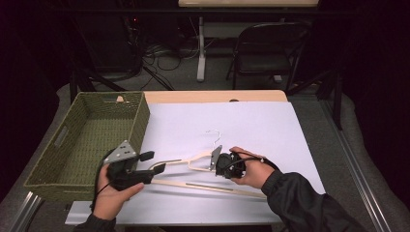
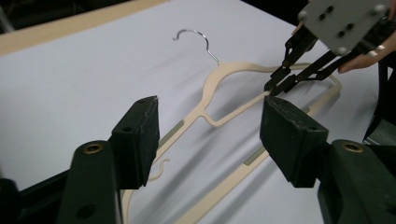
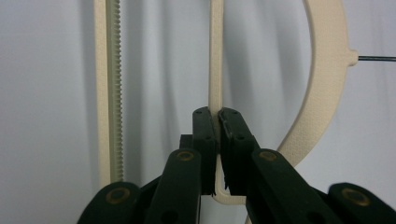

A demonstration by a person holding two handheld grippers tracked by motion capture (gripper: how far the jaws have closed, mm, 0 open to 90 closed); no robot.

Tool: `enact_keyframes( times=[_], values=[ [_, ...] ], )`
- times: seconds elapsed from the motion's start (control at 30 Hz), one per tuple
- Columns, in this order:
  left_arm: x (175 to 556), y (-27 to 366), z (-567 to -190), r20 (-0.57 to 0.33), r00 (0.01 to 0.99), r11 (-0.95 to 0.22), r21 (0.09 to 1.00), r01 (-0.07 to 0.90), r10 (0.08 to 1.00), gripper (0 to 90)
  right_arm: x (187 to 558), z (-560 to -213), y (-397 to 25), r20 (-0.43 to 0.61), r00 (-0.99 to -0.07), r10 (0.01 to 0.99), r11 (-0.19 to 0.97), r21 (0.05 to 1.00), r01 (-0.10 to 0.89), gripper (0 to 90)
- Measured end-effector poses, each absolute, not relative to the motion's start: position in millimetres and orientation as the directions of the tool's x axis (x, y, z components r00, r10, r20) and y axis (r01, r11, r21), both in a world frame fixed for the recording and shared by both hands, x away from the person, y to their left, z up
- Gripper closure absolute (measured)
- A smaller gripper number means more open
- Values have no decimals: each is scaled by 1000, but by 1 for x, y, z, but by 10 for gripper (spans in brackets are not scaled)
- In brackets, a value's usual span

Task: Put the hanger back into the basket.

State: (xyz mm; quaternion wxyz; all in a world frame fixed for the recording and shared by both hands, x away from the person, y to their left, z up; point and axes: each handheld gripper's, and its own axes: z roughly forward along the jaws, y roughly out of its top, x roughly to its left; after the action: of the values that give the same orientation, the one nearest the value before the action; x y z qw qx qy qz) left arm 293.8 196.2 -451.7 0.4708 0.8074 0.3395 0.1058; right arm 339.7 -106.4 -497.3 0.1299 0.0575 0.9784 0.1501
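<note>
One thin inner bar of the hanger is pinched by the right gripper; the left gripper is spread. Light, stiff plastic is judged; the bars suit gripping.

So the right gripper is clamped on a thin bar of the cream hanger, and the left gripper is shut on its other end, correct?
Not quite. The right gripper is indeed clamped on a thin bar of the cream hanger, but the left gripper is open: the left gripper view shows its jaws spread wide above the hanger, gripping nothing.
</note>
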Motion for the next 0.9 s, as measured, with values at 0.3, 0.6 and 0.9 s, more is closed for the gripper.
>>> enact_keyframes(
  times=[0.3,0.6,0.9],
  values=[
    [338,149,-476,-162,779,-449,739,503,606,454,330,-496,-102,-282,-955,92,958,285,8,854],
    [361,119,-500,-190,791,-534,645,547,581,564,326,-498,-95,-299,-953,59,966,259,-22,853],
    [369,106,-515,-207,800,-589,579,564,563,673,322,-499,-92,-312,-949,37,968,248,-44,854]
  ],
)
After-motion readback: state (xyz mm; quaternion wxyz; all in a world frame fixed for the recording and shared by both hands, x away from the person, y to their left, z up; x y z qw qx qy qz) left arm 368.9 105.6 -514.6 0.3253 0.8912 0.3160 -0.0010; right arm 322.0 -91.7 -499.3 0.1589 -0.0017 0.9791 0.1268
